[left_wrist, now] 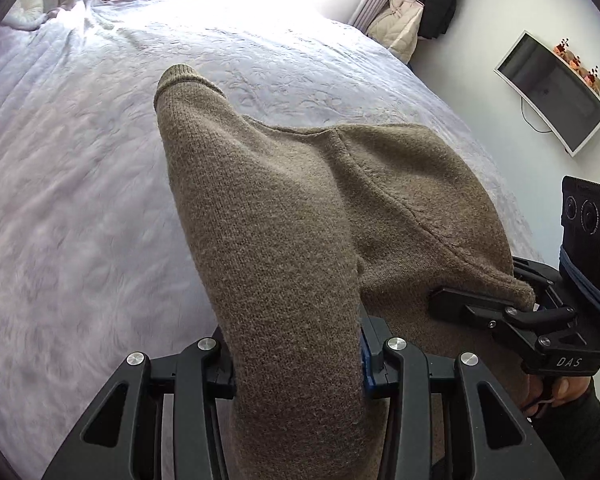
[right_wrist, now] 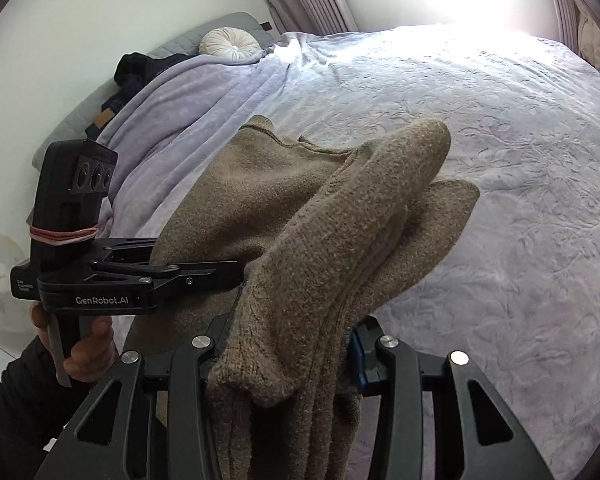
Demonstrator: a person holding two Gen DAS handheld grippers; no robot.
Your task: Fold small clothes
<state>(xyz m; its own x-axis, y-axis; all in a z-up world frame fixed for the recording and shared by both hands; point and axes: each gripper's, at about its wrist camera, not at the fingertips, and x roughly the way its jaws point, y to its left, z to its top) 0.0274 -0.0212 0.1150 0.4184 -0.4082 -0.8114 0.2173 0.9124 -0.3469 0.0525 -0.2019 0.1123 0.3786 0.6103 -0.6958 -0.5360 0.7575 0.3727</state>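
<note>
A brown knit sweater hangs lifted above the lavender bedspread, held between both grippers. In the left wrist view my left gripper is shut on a thick fold with a sleeve cuff pointing away from the camera. My right gripper grips the sweater's other edge at the right. From the right wrist, my right gripper is shut on bunched layers of the sweater. The left gripper clamps the garment from the left, held by a hand. The fingertips are buried in the knit.
The bed fills most of both views. A round white cushion and dark clothes lie by the headboard. A screen hangs on the right wall, and bags hang near the curtain.
</note>
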